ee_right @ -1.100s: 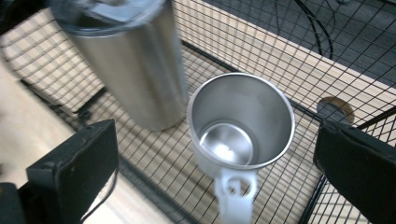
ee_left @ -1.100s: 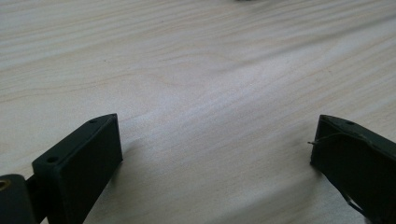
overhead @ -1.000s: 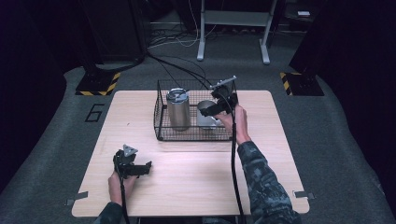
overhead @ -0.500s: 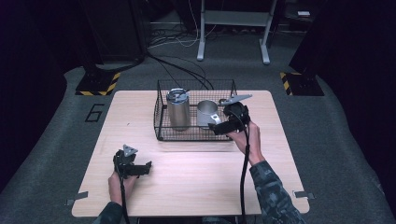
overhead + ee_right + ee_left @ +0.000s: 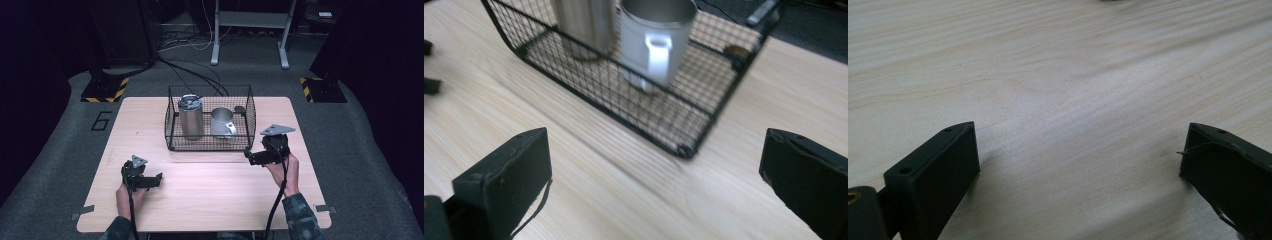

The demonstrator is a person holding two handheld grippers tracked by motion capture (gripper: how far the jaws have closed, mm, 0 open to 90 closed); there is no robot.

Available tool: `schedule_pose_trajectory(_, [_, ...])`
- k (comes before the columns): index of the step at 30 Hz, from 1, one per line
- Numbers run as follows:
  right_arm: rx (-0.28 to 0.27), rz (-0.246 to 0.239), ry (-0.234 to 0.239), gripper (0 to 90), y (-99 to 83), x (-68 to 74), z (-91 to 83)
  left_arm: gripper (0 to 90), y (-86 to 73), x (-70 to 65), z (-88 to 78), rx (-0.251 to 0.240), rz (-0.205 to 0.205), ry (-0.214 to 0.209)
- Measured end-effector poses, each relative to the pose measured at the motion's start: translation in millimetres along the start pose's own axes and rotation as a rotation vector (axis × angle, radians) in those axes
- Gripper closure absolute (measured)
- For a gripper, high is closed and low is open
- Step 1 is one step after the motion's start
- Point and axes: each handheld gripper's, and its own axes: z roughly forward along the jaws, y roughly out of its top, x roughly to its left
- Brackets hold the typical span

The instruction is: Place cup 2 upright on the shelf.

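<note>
1. Now the right gripper (image 5: 248,156) sits just outside the front right corner of the basket (image 5: 210,146), and its jaws are wide apart with nothing between them.
2. Inside the basket, the mug (image 5: 221,121) stands upright on the right side, with its handle turned toward the front.
3. Next to the mug, on its left, stands the tall cup (image 5: 190,116) with a lid, also inside the basket.
4. From the right gripper, the mug lies ahead and a bit to the left, behind the basket's front wall; in the right gripper view the mug (image 5: 655,37) is up past the wire wall (image 5: 624,95).
5. So the right gripper is much nearer to the mug, and it would likely have to go up and over the wall to reach it.
6. Far in front of the basket, to its left, the left gripper (image 5: 159,179) rests low on the table (image 5: 210,200), jaws wide and holding nothing.
</note>
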Motion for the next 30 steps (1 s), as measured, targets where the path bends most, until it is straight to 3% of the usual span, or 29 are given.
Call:
schedule_pose_trajectory(10, [0.049,0.089,-0.107,0.0,-77.5,-21.2,-1.1,1.9,0.0,0.0,0.0,0.0,0.0,-0.001])
schedule_pose_trajectory(12, [0.065,0.13,-0.131,0.0,-96.5,-26.6,1.4,1.9,0.1,-0.1,0.1,0.0,0.001,0.0])
schedule_pose_trajectory(18, [0.111,0.183,-0.148,0.0,-139.0,-40.4,8.8,1.9,0.2,-0.1,0.0,0.002,0.002,-0.001])
schedule_pose_trajectory(23, [0.143,0.201,-0.162,0.0,-158.9,-47.6,14.9,2.5,0.2,-0.3,-0.2,0.001,0.005,-0.004])
schedule_pose_trajectory(30, [0.103,0.217,-0.189,0.0,-164.7,-51.6,12.5,2.4,0.2,-0.2,-0.1,0.001,0.005,-0.003])
